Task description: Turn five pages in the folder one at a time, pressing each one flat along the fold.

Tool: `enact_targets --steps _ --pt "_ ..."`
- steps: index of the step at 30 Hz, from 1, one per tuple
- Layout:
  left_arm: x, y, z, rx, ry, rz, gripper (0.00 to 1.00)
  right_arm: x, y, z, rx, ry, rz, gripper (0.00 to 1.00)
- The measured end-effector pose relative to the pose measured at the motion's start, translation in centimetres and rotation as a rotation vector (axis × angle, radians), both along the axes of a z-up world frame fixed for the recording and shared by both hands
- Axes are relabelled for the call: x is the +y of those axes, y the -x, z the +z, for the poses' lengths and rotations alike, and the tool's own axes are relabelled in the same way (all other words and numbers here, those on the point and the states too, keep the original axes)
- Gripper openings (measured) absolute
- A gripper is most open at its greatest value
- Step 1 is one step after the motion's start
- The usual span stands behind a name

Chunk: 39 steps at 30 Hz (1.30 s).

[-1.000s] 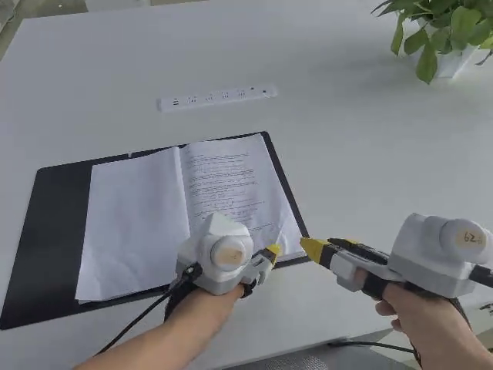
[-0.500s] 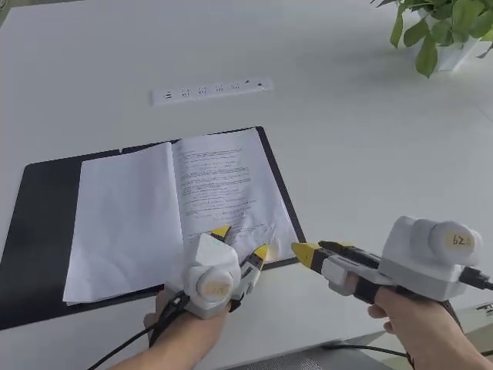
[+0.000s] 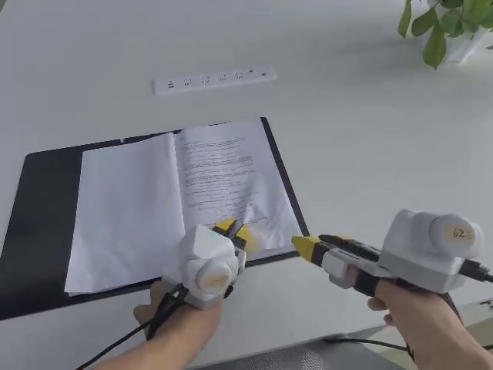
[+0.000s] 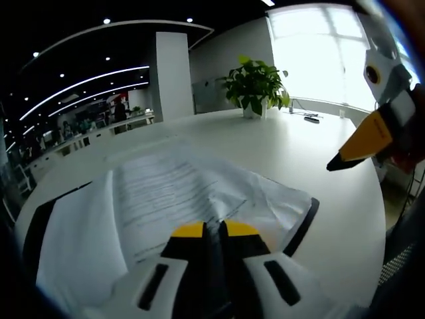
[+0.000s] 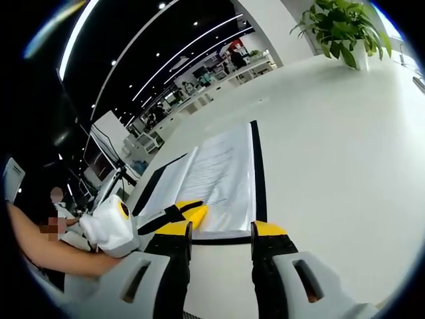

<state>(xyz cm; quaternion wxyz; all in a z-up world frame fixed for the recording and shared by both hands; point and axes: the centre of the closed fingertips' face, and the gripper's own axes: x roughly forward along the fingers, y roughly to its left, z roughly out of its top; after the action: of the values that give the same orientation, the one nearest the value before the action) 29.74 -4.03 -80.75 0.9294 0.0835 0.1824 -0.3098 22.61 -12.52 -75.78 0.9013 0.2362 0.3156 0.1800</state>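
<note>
Folder (image 3: 46, 200): it lies open on the white counter (image 3: 370, 139), with the black cover turned down and the fold running away from the person.
Blank page (image 3: 127, 208): it is seen on the left half of the folder and lies nearly flat; black cover is left bare beside it on the far left.
Printed page (image 3: 219, 173): it is on the right half, just beside the fold, and is covered with lines of small text that cannot be read. Near its lower edge the sheet is bowed upward and not flat.
Left tongs (image 3: 233, 230): they are held by the left hand (image 3: 173, 320) at the lower edge of the printed page. In the left gripper view the two yellow tips stand together with almost no gap, and paper is seen directly before them. Whether the sheet is pinched between the tips cannot be told.
Right tongs (image 5: 221, 232): they are held by the right hand (image 3: 420, 312) above the bare counter, just beside the lower right corner of the folder and apart from it. The jaws stand apart with a clear gap, and nothing is held between them. They are pointed toward the left tongs.
Cable (image 3: 123, 343): a dark cable is hung from the left tongs toward the person.
Power strip (image 3: 214, 79): it is laid on the counter beyond the folder, well apart from it.
Plant (image 3: 443, 27): green leaves are seen at the far right corner of the counter.
</note>
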Motion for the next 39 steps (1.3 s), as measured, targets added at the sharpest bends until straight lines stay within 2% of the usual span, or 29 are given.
enact_targets --steps 2,5,11,13,20,21,23,25,28,33,39 --pt "-0.1 0.0 0.0 -0.004 -0.016 -0.004 0.06 0.0 0.0 -0.1 0.003 0.002 0.002 0.34" --pt "-0.1 0.0 0.0 0.008 -0.006 0.014 0.05 0.2 -0.1 -0.1 -0.001 0.0 0.002 0.34" --pt "0.1 -0.1 -0.1 0.074 0.073 0.06 0.01 0.6 -0.8 0.1 -0.037 0.004 0.02 0.33" --pt "0.0 -0.1 -0.1 0.064 0.059 0.053 0.01 1.1 -1.3 -0.3 -0.053 0.025 0.061 0.3" --pt "0.0 -0.1 -0.2 0.065 0.057 0.054 0.01 1.8 -2.4 -2.3 -0.006 0.024 0.096 0.29" --pt "0.0 -0.1 -0.2 0.066 0.059 0.054 0.02 1.7 -2.5 -2.7 0.012 0.027 0.102 0.3" --pt "0.0 -0.1 -0.2 0.064 0.057 0.054 0.02 1.7 -2.6 -2.8 0.013 0.01 0.102 0.3" --pt "0.0 -0.1 -0.2 0.065 0.059 0.054 0.02 1.6 -2.6 -3.3 0.033 0.01 0.1 0.3" --pt "0.0 -0.1 -0.1 0.064 0.061 0.055 0.02 1.7 -2.5 -3.1 0.04 -0.011 0.098 0.28" --pt "0.0 -0.1 -0.1 0.062 0.063 0.056 0.02 1.9 -2.4 -3.6 0.057 -0.02 0.108 0.19" --pt "0.0 -0.1 -0.1 0.062 0.063 0.056 0.02 1.2 -2.7 -3.6 0.055 -0.02 0.067 0.07"
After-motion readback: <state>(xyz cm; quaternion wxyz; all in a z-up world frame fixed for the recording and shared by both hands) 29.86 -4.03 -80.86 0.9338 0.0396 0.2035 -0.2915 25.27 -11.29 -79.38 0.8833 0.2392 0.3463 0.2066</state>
